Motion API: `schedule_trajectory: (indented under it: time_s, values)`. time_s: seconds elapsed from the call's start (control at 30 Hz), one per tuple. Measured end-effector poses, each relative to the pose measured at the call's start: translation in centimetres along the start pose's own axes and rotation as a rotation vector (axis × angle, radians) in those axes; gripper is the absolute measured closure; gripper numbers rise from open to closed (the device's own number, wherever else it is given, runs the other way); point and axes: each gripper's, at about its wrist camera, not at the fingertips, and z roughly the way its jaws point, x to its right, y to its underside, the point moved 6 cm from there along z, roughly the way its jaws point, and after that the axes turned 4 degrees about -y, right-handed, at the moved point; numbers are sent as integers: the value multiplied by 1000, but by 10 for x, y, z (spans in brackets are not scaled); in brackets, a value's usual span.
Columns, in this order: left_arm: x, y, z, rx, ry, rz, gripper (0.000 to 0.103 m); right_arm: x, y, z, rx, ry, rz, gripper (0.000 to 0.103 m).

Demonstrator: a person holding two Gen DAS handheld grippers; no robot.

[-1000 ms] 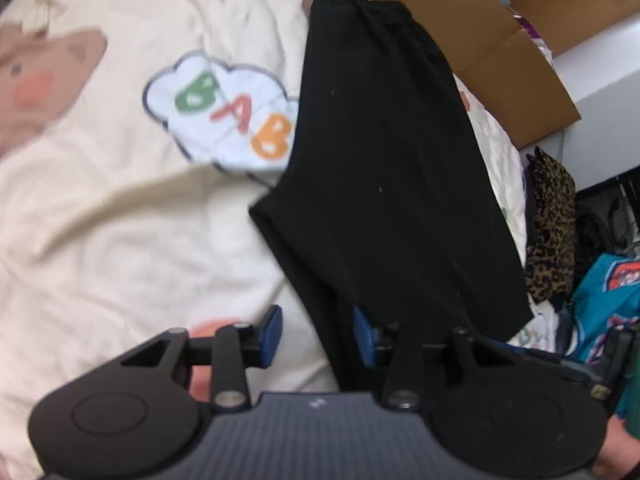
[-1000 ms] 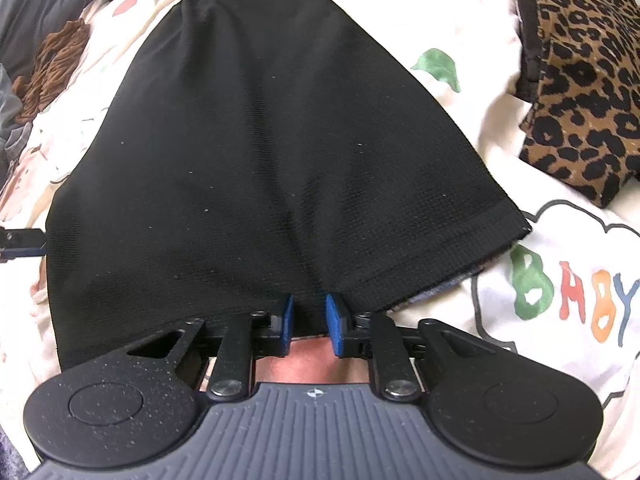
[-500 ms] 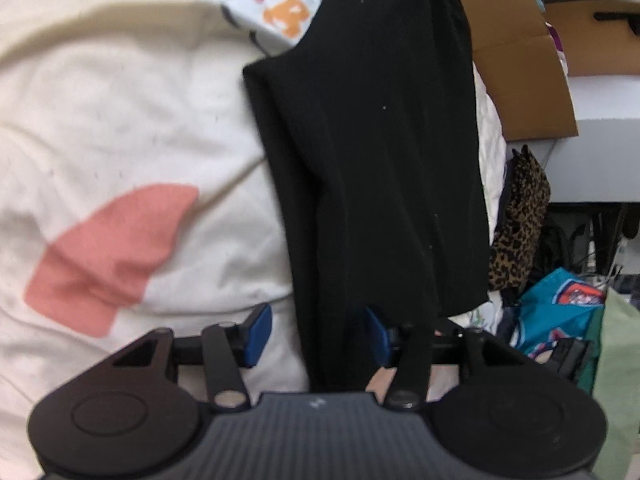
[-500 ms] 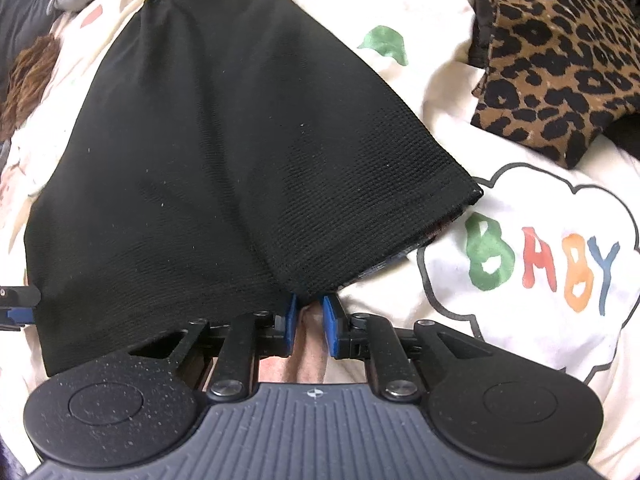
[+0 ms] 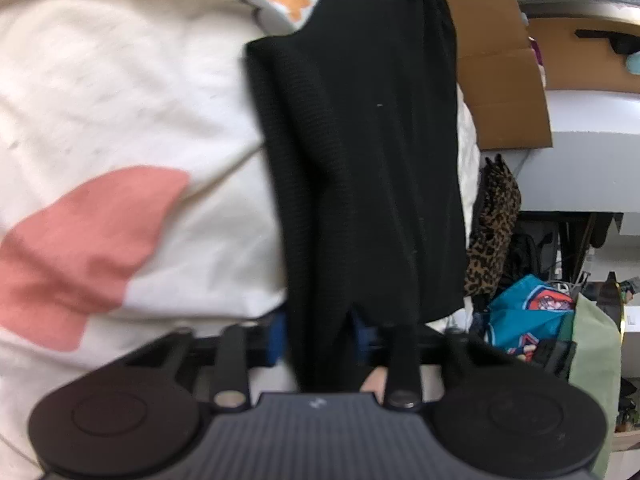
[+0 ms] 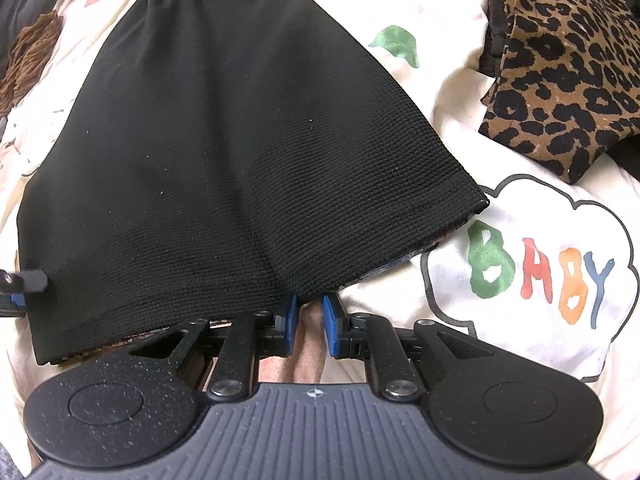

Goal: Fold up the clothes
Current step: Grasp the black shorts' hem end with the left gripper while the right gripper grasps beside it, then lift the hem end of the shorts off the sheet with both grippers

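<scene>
holding the black garment [image 6: 224, 152] flat on the cream blanket [image 6: 440, 60], we pinched its near hem in our right gripper [image 6: 307, 318] and its side edge in our left gripper [image 5: 318, 334].

One black garment [image 6: 224, 152], ahead of right jaws, hem at their tips. One leopard-print garment [image 6: 560, 60], ahead and right of right jaws. One cream bedsheet [image 6: 440, 60]; one "BABY" cloud print [image 6: 532, 272] right of right jaws; one green patch [image 6: 396, 44]; one pink patch [image 5: 80, 248] left of left jaws. Two cardboard boxes [image 5: 500, 92] ahead, right of left jaws. One blue bag [image 5: 524, 320].
</scene>
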Motion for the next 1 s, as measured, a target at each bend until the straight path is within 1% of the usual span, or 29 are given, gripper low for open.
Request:
schedule_trajectory:
  time_s: [0.07,0.1,0.23,0.3,0.33,0.37,0.47,0.5,0.53,0.6,0.67,0.73,0.77,0.8,0.93,1.0]
  values:
    - [-3,5,-1,-6,13,-13,81,1,1,-1,1,-1,12,83]
    - [-4,7,-2,-9,15,-13,82,2,2,-1,2,-3,22,83]
    - [1,11,1,-16,12,-3,82,8,5,-4,15,-18,77,83]
    - [4,12,4,-16,8,1,85,13,6,-9,35,-32,118,83]
    - [6,12,6,-16,6,3,85,16,6,-12,51,-44,144,81]
    - [7,13,7,-16,5,5,89,20,7,-15,68,-58,175,80]
    - [12,13,11,-18,-10,16,93,38,11,-24,121,-113,295,76]
    - [13,13,12,-19,-14,19,93,44,13,-25,137,-124,331,70]
    - [14,13,12,-21,-18,20,94,51,14,-26,152,-134,367,67]
    - [16,13,12,-24,-28,33,95,56,18,-24,179,-146,436,67]
    - [18,13,13,-25,-39,46,96,75,21,-26,206,-173,509,67]
    - [17,13,13,-24,-43,38,96,77,19,-20,238,-217,581,67]
    - [17,13,13,-24,-42,32,96,72,11,-12,250,-236,608,67]
    - [16,13,11,-24,-41,27,96,61,-2,-1,256,-251,625,67]
    - [18,13,6,-30,-31,20,97,82,8,7,270,-316,690,67]
    - [21,13,1,-36,-35,29,97,86,10,5,276,-331,715,67]
